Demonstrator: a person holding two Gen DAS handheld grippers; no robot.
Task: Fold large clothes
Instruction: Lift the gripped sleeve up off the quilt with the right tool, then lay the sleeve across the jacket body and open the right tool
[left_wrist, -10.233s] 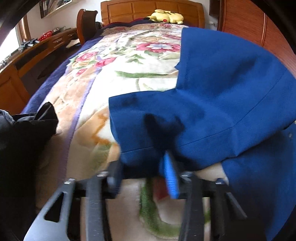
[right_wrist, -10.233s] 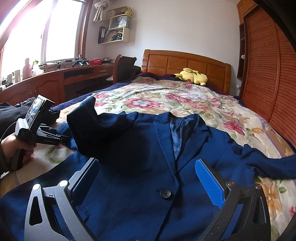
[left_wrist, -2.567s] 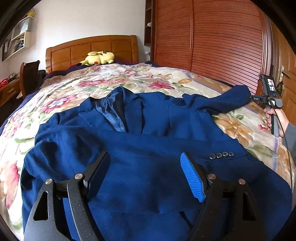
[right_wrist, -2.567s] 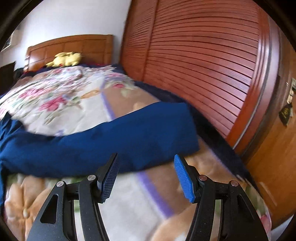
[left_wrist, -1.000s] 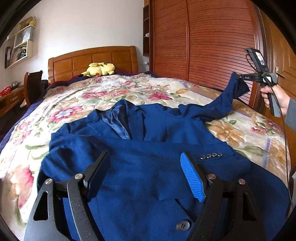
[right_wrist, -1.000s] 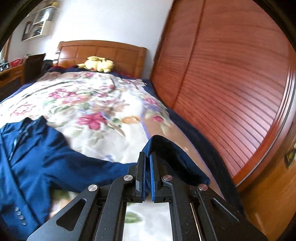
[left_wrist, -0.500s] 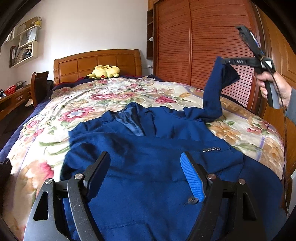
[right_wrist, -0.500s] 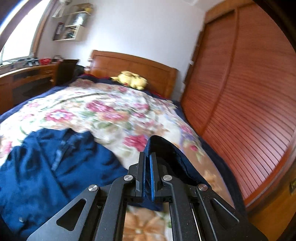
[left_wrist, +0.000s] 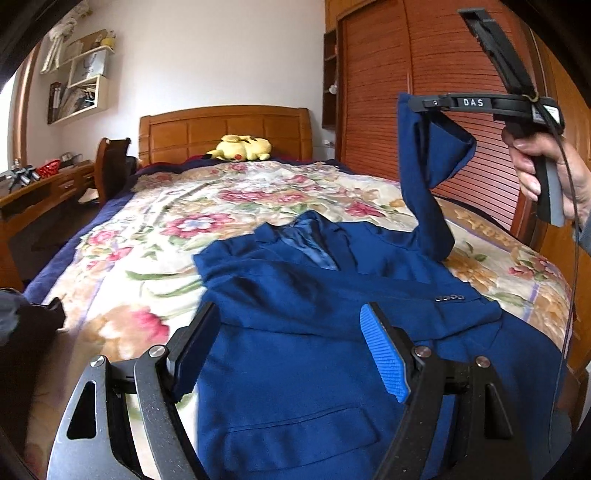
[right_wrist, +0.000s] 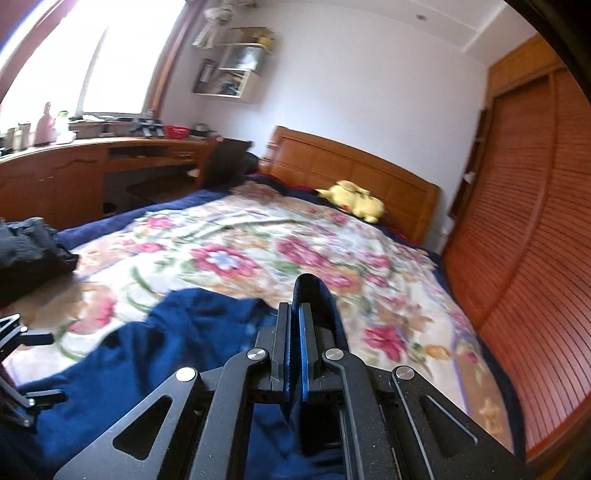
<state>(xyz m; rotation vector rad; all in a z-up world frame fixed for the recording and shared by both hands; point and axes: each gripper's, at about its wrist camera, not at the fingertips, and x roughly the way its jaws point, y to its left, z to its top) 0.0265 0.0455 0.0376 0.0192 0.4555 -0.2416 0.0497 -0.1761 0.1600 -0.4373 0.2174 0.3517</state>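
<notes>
- A blue suit jacket (left_wrist: 295, 332) lies face up on the bed (left_wrist: 155, 236), collar toward the wooden headboard (left_wrist: 225, 133), lapels open to show a lighter lining.
- One sleeve lies folded across the jacket's front, its four cuff buttons (left_wrist: 448, 297) showing near the right edge of the chest.
- The other sleeve (left_wrist: 424, 177) is lifted off the floral blanket and rises steeply from the shoulder to the right gripper (left_wrist: 413, 105), whose jaws are pressed together on the cuff end; the cloth droops in a fold below the pinch.
- A hand (left_wrist: 546, 173) grasps that gripper's handle in front of the slatted wardrobe doors (left_wrist: 461, 122).
- In the right wrist view the jaws of the right gripper (right_wrist: 295, 317) meet with only blue fabric between them, the sleeve bulging out above the tips.
- The left gripper (left_wrist: 291, 350) hovers over the jacket's lower front, jaws spread wide with nothing between them.
- A yellow plush toy (left_wrist: 242, 147) rests against the headboard.
- A dark garment (left_wrist: 26, 325) sits at the bed's left edge.
- A wooden desk (right_wrist: 92, 166) runs under the window.
</notes>
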